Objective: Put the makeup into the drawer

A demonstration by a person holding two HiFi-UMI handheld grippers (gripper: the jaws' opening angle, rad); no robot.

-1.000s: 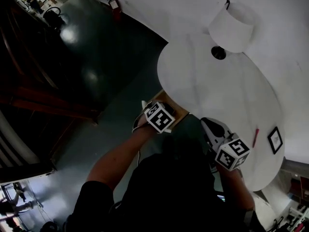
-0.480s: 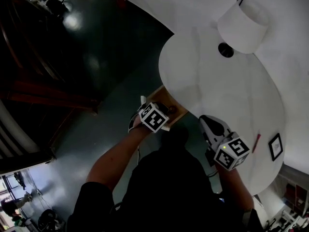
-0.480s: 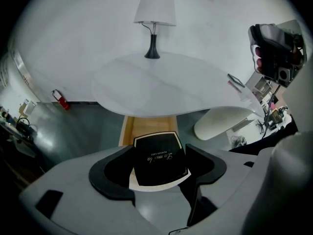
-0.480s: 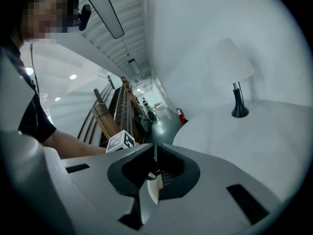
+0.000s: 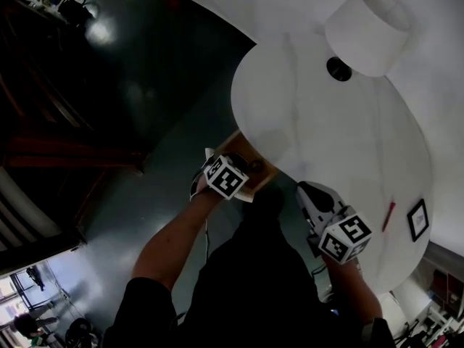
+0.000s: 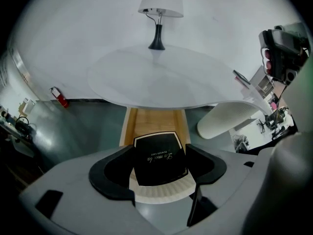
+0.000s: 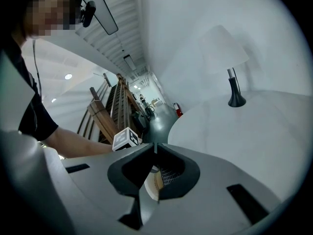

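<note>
Makeup [image 6: 160,159] in left claw [image 6: 159,151] (at drawer [image 6: 156,121])

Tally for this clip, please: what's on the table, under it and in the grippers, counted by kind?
table lamp: 1
thin red stick on the table: 1
small black frame on the table: 1
open wooden drawer under the table edge: 1
black makeup box, held in the left gripper: 1
Total: 5
</note>
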